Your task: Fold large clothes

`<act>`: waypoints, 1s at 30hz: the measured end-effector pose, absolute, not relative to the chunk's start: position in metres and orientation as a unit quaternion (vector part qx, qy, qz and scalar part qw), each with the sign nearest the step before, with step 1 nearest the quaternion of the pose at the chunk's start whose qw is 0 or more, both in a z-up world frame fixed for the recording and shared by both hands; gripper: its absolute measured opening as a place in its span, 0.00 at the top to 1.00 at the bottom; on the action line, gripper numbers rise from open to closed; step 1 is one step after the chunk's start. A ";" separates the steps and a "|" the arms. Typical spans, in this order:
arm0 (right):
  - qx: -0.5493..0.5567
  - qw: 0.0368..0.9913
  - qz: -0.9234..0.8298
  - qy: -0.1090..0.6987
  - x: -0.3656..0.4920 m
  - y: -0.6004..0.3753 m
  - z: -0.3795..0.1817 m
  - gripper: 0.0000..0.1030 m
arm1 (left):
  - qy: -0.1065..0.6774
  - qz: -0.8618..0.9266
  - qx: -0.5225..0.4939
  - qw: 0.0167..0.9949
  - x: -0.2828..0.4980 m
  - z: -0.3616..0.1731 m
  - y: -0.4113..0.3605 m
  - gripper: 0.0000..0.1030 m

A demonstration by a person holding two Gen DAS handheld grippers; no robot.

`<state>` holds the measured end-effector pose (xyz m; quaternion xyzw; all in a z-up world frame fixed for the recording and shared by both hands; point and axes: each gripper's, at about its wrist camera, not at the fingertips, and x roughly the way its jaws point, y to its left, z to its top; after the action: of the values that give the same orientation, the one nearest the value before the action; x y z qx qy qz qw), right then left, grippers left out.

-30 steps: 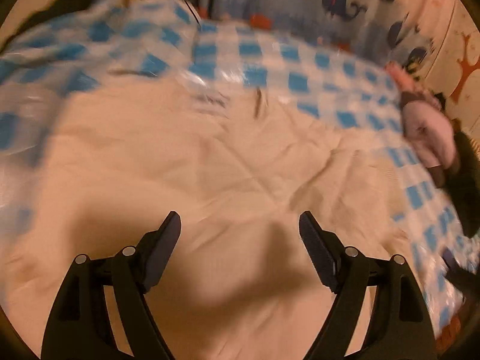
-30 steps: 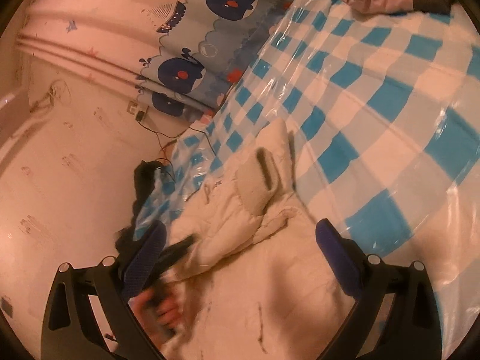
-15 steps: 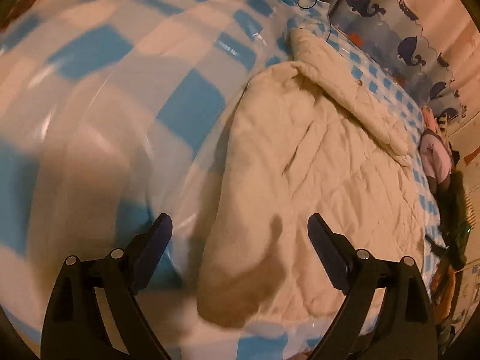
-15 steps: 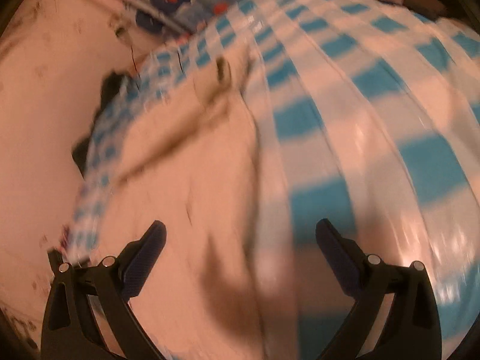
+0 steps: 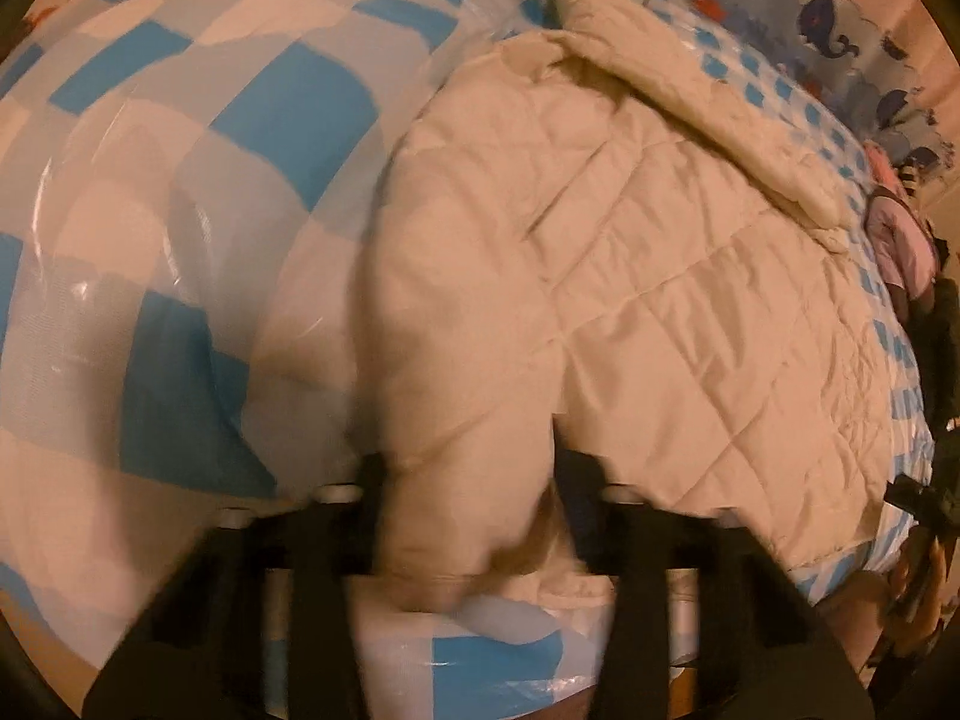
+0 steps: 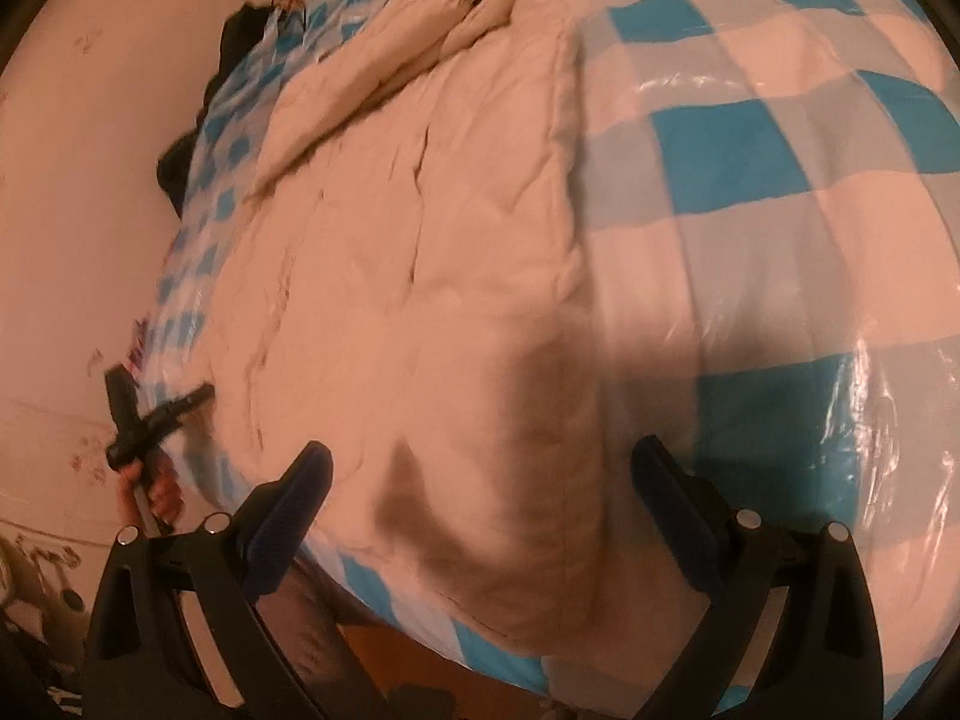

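Left claw (image 5: 474,480) closing on the near corner of a cream quilted coat (image 5: 630,276) spread over the blue-checked plastic sheet (image 5: 180,192), right claw (image 6: 480,492) hanging wide open and empty above the opposite corner: the bunched, slippery padding could slide free once lifted

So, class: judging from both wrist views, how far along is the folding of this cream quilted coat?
Done: the cream quilted coat lies spread flat on the blue-checked plastic cover, one sleeve crossing its far end. In hand: the left claw is closing on a bunched near corner, with fabric between its jaws. The right claw hangs open over the other corner. Left: every actual fold.
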<state>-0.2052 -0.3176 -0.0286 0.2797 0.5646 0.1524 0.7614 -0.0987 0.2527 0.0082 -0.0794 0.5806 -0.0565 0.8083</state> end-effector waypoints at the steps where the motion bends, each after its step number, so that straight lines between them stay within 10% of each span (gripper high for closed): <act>1: 0.269 0.763 0.150 0.568 -0.205 -0.315 -0.028 0.07 | 0.581 -0.057 -0.085 0.808 -0.098 0.008 0.254 0.78; 3: 0.242 0.769 0.153 0.571 -0.204 -0.309 -0.027 0.09 | 0.583 -0.052 -0.090 0.806 -0.099 0.007 0.256 0.82; 6: 0.267 0.768 0.165 0.558 -0.200 -0.307 -0.027 0.82 | 0.584 -0.050 -0.106 0.803 -0.099 0.009 0.256 0.86; 19: 0.401 0.793 0.277 0.365 -0.251 -0.362 0.090 0.87 | 0.536 -0.155 -0.185 0.809 -0.160 0.114 0.242 0.88; 30: 0.348 0.774 0.249 0.466 -0.389 -0.389 0.051 0.79 | 0.607 -0.216 -0.072 0.761 -0.300 0.086 0.242 0.67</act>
<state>-0.3888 -0.3890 0.0505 0.3481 0.4660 0.2494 0.7743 -0.3001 0.2418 0.0861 -0.0721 0.6070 -0.2158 0.7614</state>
